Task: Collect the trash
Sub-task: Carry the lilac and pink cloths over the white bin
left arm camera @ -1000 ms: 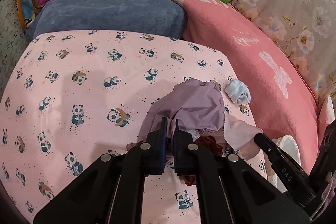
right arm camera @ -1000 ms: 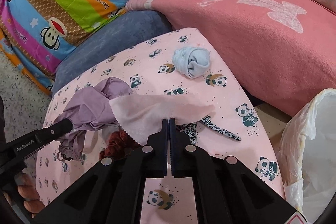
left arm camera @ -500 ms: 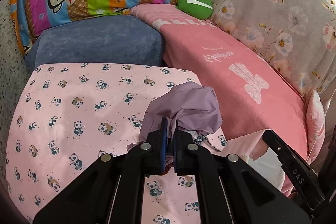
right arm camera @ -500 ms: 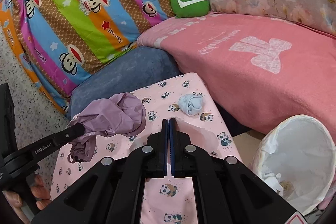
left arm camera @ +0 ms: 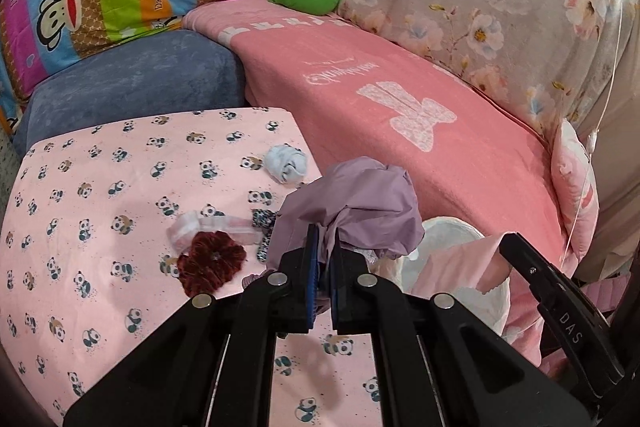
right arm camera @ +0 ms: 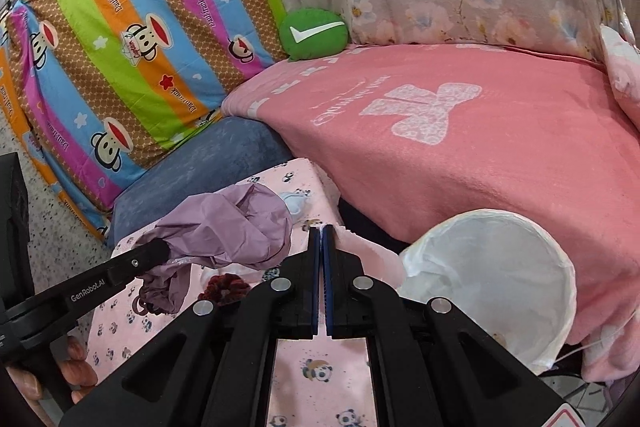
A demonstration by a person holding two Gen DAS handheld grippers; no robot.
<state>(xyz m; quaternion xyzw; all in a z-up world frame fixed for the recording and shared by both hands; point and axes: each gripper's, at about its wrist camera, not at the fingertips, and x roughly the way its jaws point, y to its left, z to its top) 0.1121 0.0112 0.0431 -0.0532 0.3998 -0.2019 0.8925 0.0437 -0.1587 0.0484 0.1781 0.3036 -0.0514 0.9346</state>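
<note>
The left tool [left arm camera: 323,247] is clenched on a crumpled purple cloth [left arm camera: 352,207], which bunches up above its nearly closed fingers and hangs clear of the panda-print counter [left arm camera: 100,187], over its right edge. The right tool [right arm camera: 321,247] is clamped tight on a thin pale pink sheet [right arm camera: 372,255]; the sheet trails off to the right of the fingers toward the white-lined trash bin [right arm camera: 492,267], which stands just beside the counter's right edge, against the pink blanket [right arm camera: 480,155].

Half a second ago the purple cloth was held over the counter's middle right; it now sits further right, close to the bin's rim. Its shift has uncovered a dark red scrunchie [left arm camera: 212,261], a pale pink band [left arm camera: 208,227] and a leopard-print strip [left arm camera: 262,227] lying together near the counter's right edge, with a small light blue bundle [left arm camera: 287,163] beyond them toward the far right corner. The right tool has also moved toward the bin, which fills more of its view.

In the left view the bin is mostly hidden behind the purple cloth and the pink sheet. In the right view the blue bundle is largely covered by the purple cloth, and the scrunchie only peeks out above the tool's body.
</note>
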